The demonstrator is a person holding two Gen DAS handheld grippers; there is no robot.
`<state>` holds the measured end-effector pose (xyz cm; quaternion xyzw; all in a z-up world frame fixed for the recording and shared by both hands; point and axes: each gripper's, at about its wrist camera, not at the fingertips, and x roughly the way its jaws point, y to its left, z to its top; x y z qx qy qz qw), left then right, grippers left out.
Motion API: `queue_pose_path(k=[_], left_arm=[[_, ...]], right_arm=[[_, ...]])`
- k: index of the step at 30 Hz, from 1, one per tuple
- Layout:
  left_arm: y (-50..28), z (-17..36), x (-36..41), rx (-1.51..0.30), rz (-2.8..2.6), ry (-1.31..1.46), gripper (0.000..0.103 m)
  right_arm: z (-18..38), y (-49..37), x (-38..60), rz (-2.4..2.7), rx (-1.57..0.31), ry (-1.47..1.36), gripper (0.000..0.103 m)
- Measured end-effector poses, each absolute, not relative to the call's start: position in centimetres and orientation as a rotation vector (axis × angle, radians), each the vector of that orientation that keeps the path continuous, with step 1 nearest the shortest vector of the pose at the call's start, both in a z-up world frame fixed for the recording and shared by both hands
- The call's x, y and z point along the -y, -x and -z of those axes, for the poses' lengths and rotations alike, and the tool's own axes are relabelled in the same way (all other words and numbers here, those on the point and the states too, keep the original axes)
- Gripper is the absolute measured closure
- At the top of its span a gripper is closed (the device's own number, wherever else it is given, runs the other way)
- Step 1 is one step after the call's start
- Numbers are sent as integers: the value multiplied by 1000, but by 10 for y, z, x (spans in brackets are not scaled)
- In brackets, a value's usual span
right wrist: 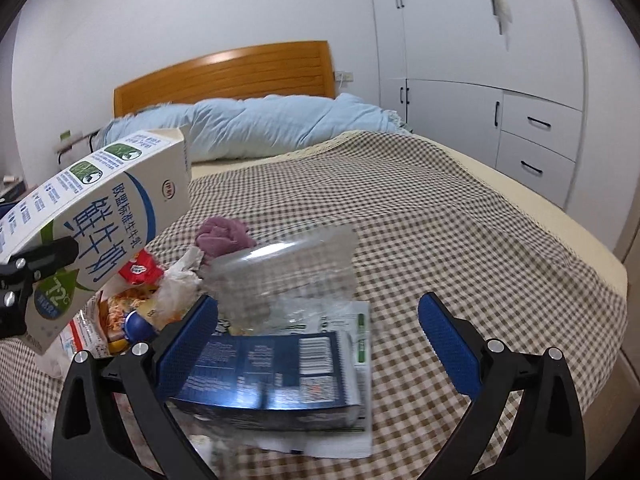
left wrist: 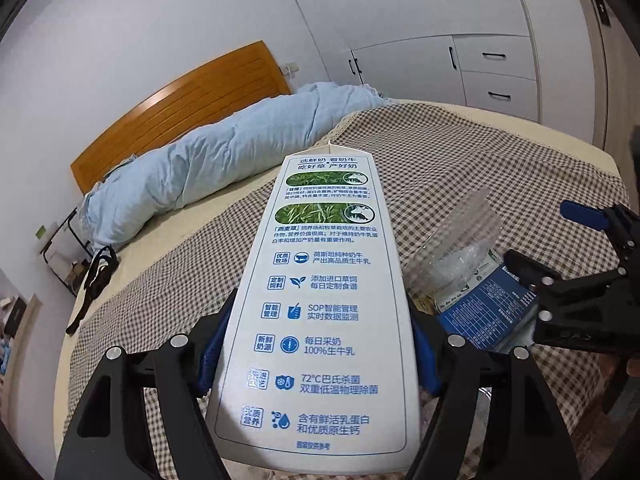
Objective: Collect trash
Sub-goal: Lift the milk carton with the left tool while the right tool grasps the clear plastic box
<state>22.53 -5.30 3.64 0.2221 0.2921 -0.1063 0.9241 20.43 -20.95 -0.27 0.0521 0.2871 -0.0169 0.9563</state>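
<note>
My left gripper (left wrist: 316, 344) is shut on a tall white milk carton (left wrist: 320, 308) and holds it above the checked bedspread; the carton also shows in the right wrist view (right wrist: 100, 216), lifted at the left. My right gripper (right wrist: 320, 328) is open, its blue pads (right wrist: 188, 340) either side of a dark blue box (right wrist: 272, 372) that lies on a white wrapper (right wrist: 360, 344). A clear crushed plastic bottle (right wrist: 288, 276) lies just beyond the box. The right gripper shows in the left wrist view (left wrist: 560, 248) at the right.
A heap of trash lies left of the box: red packet (right wrist: 138, 270), crumpled white plastic (right wrist: 180, 280), noodle wrapper (right wrist: 120, 304), a maroon cloth (right wrist: 224, 236). A rolled light-blue quilt (right wrist: 248, 128) lies by the wooden headboard (right wrist: 224, 76). White wardrobes (right wrist: 500, 80) stand right.
</note>
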Motion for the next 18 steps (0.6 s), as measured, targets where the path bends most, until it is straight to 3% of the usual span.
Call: queue_pose_path(k=[7, 18], left_arm=[[-220, -40, 27, -567, 211, -404, 32], [-245, -37, -20, -516, 160, -362, 32]], right_arm=[[-1, -214, 169, 92, -662, -56, 7], [8, -258, 140, 384, -783, -323, 7]])
